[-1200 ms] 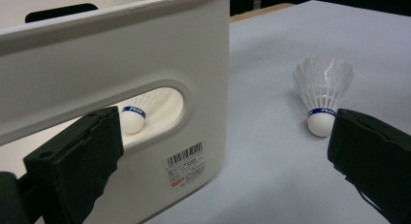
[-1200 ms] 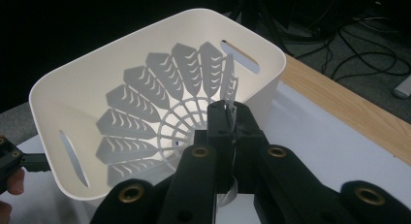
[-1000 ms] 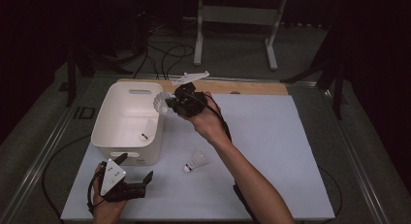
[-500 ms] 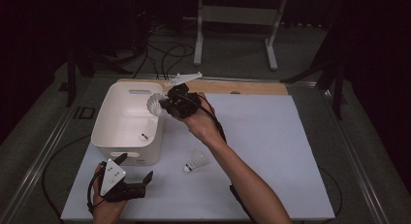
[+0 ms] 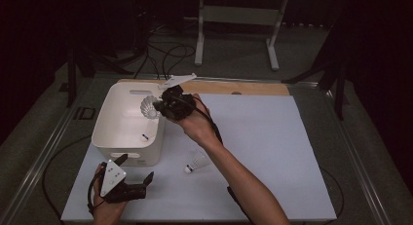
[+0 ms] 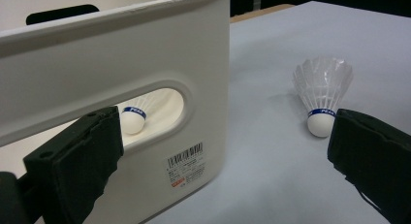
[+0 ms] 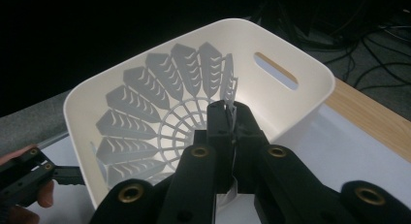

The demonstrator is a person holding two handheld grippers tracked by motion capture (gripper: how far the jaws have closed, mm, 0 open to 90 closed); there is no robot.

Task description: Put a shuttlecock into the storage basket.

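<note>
Count: 3 shuttlecocks, 1 white bin, 2 sets of tongs.

Held shuttle: white feather skirt, seen from behind in the right gripper view as a fan of vanes. Right tongs are clenched on the skirt's rim. It hangs over the bin's open top, near the right wall. Long axis roughly level, skirt flared toward the bin's left side; cork hidden.

Second shuttle lies on the surface just right of the bin: white cork, blue band, cork pointing toward the near-left.

Third shuttle is inside the bin, visible through the handle slot.

Left tongs sit released near the bin's front corner, nothing between them.
</note>
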